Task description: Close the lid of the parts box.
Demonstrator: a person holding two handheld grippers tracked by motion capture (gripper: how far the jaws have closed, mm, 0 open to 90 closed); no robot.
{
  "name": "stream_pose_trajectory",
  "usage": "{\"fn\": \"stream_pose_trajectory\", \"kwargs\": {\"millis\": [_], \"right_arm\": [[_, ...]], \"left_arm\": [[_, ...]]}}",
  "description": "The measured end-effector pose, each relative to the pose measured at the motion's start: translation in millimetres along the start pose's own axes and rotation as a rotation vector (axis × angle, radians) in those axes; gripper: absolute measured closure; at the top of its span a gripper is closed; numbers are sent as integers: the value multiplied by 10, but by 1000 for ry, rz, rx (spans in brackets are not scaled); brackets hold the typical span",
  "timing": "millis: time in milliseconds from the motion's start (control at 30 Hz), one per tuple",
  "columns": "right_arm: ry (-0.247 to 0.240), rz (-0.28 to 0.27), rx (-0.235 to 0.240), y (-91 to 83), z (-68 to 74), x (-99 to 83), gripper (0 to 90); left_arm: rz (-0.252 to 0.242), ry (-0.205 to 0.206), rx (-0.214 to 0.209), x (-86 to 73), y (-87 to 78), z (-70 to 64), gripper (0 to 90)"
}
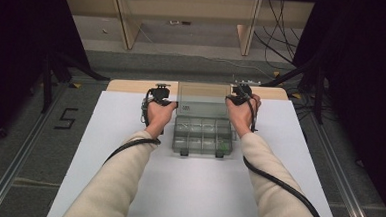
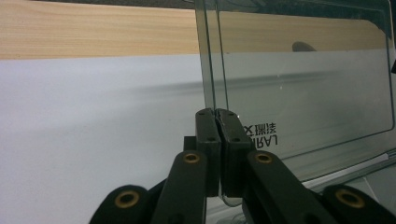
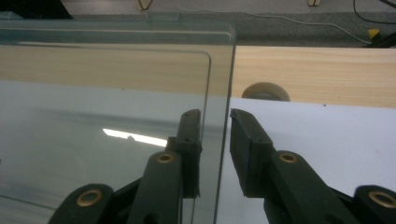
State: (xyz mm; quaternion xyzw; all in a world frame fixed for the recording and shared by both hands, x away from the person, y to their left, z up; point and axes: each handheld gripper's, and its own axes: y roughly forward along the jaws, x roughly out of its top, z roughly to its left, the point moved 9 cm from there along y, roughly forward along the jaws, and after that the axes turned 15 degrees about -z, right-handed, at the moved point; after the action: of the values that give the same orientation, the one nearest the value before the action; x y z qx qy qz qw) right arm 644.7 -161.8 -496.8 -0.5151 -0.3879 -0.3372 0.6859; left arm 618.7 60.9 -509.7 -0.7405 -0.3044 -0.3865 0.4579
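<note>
in the high view, a white sheet [image 1: 197, 189] covered a wooden table [image 1: 127, 85] that stood on grey floor, with dark curtains at both sides, cables trailing at the far right and a "5" marked on the floor at the left. one clear compartment box [image 1: 202, 135] sat near the table's far edge, its one lid [image 1: 203, 95] raised upright. two hands came in, the left gripper [image 1: 173, 104] at the lid's left edge and the right gripper [image 1: 229, 98] at its right edge.

in the left gripper view, the two black jaws were pressed together on the lid's edge [image 2: 215, 70], holding it.

in the right gripper view, the two jaws stood narrowly apart, one on each side of the lid's edge [image 3: 223, 93], not clamped.
</note>
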Motion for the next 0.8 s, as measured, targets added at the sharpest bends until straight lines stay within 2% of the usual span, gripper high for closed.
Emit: {"fn": "stream_pose_trajectory", "kwargs": {"millis": [100,133,167,267,333,367,467,567,633,667,700,733,767,800], "right_arm": [[-47,-49,9,68,-56,64,744],[14,-23,-7,46,-20,59,753],[39,2,-8,33,-6,47,773],[-3,11,-4,46,-40,32,849],[3,41,-9,21,-47,19,877],[-31,26,-7,35,-80,23,880],[18,19,-19,27,-37,37,886],[13,17,-27,6,-33,43,888],[60,25,-34,-26,17,58,889],[5,-4,-30,-12,-21,64,889],[-32,-12,-23,-24,-42,78,890],[-49,-31,-8,-17,-37,99,889],[-42,-42,-20,-15,-31,103,889],[-74,-29,-6,-42,-50,93,890]], "left_arm": [[-4,-6,-2,-12,-9,10,882],[4,-8,-8,-19,-13,12,882],[1,-10,-9,-19,-12,10,883],[0,-1,-10,-12,-22,8,882],[-3,-4,-12,-5,-22,2,882],[1,0,-12,-8,-24,4,881],[1,2,-16,-13,-17,9,877],[-5,12,-22,-14,-6,7,868],[-8,14,-24,-16,-2,5,860],[-2,34,-22,-16,-5,11,852],[-18,42,-19,4,-2,12,837],[-28,48,-18,25,-4,13,823],[-42,46,-22,56,-6,10,813],[-63,40,-20,97,-7,7,802]]}}
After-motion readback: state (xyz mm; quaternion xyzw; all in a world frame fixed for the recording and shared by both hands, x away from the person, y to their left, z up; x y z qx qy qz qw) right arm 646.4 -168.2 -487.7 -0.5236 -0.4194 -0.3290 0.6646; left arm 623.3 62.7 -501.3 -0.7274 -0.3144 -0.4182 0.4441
